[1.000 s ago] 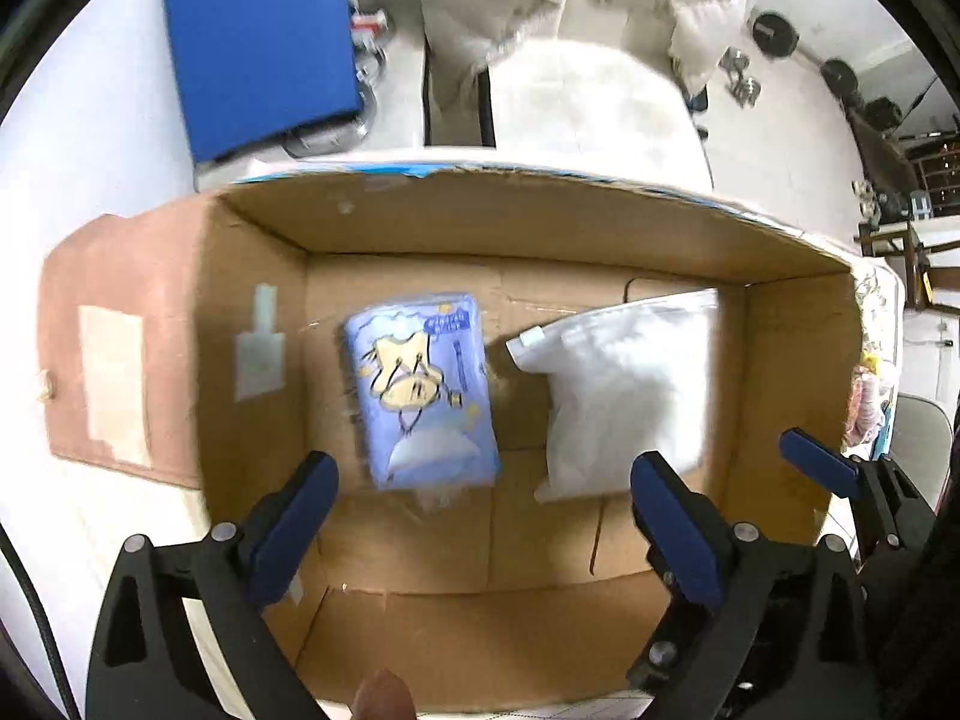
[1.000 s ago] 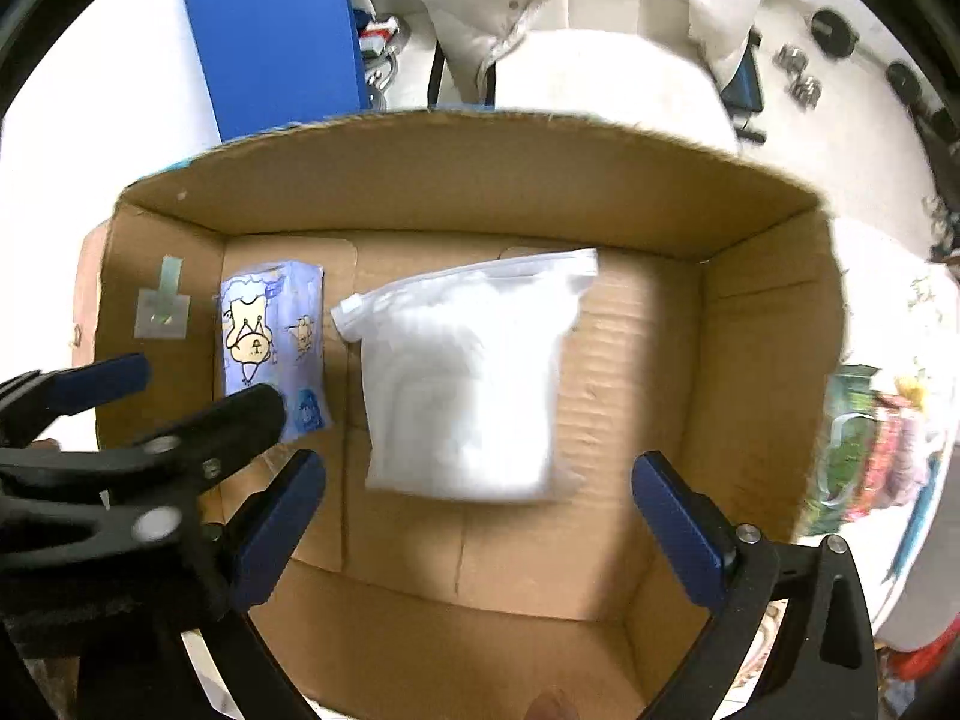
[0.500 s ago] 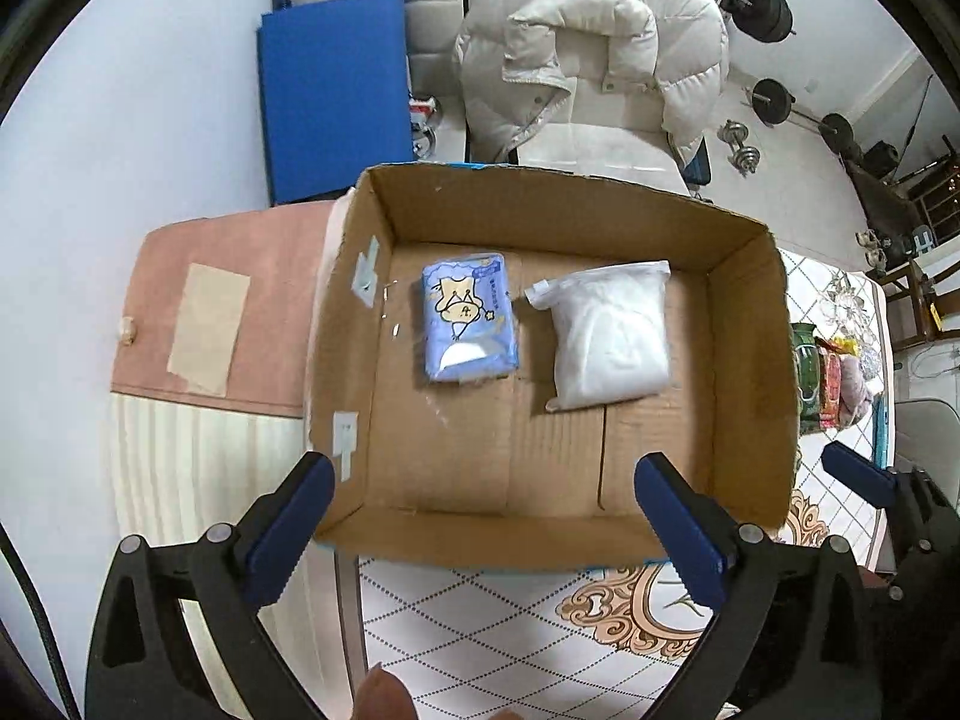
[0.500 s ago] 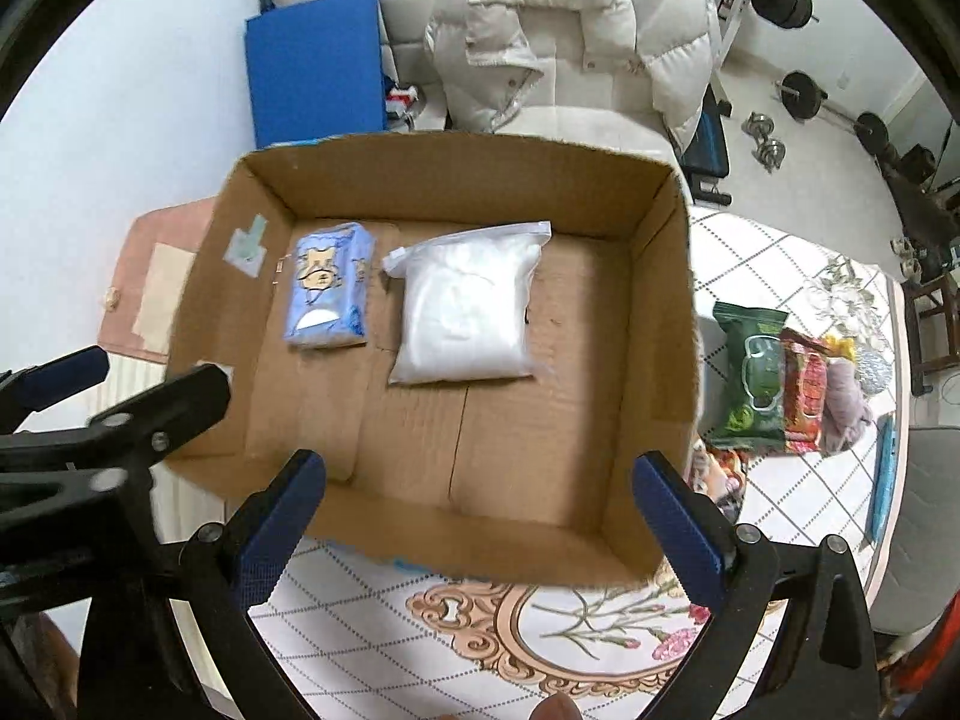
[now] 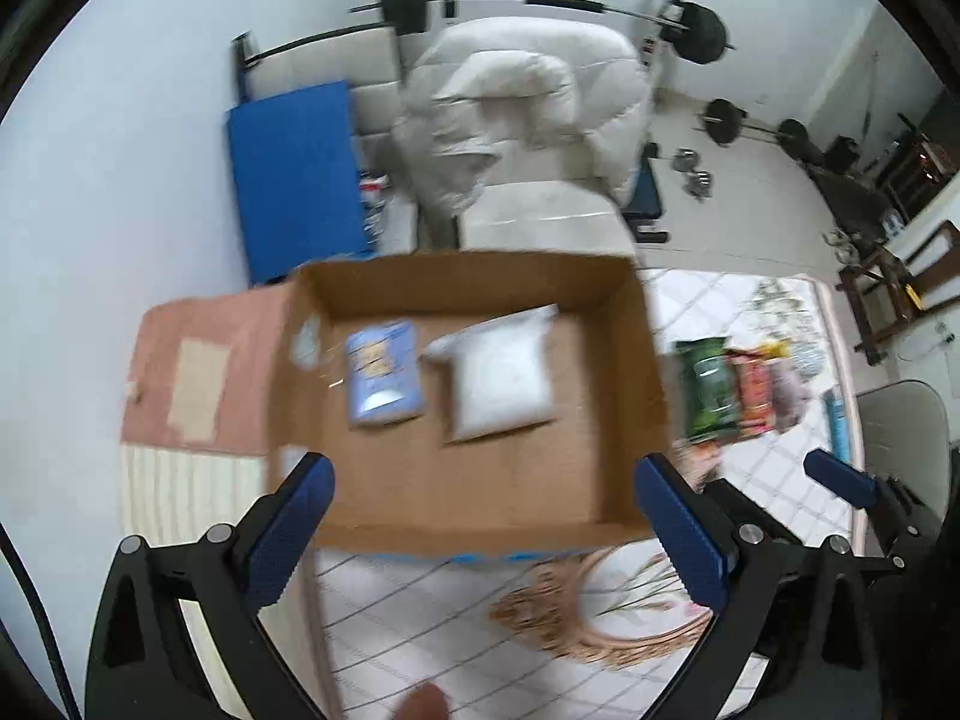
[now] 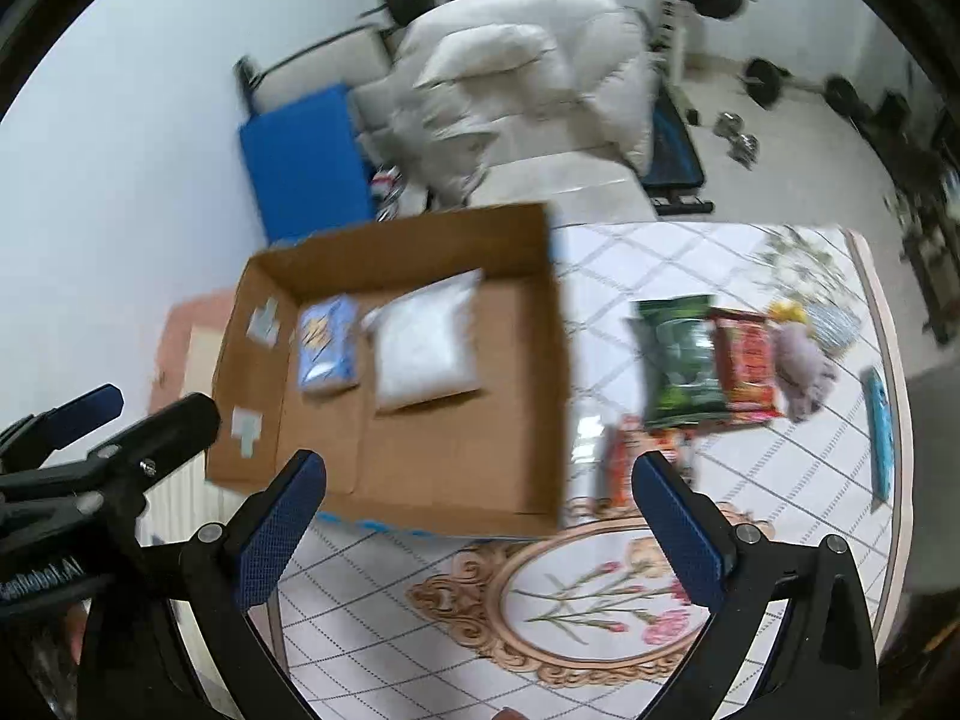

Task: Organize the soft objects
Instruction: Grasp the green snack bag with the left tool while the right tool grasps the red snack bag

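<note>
An open cardboard box stands on the patterned table. Inside lie a blue printed packet and a white plastic bag, side by side. Right of the box lie a green packet, a red packet and a grey soft item. My left gripper is open and empty, high above the box's near wall. My right gripper is open and empty, above the box's near right corner.
The tablecloth has a floral oval print near the front. A turquoise object lies at the table's right edge. Behind the table stand a chair with a white jacket, a blue mat and barbell weights.
Both grippers have pulled up and back out of the box, open and empty. The packets stay in the box. The view widened to show the table and the items on the right.
</note>
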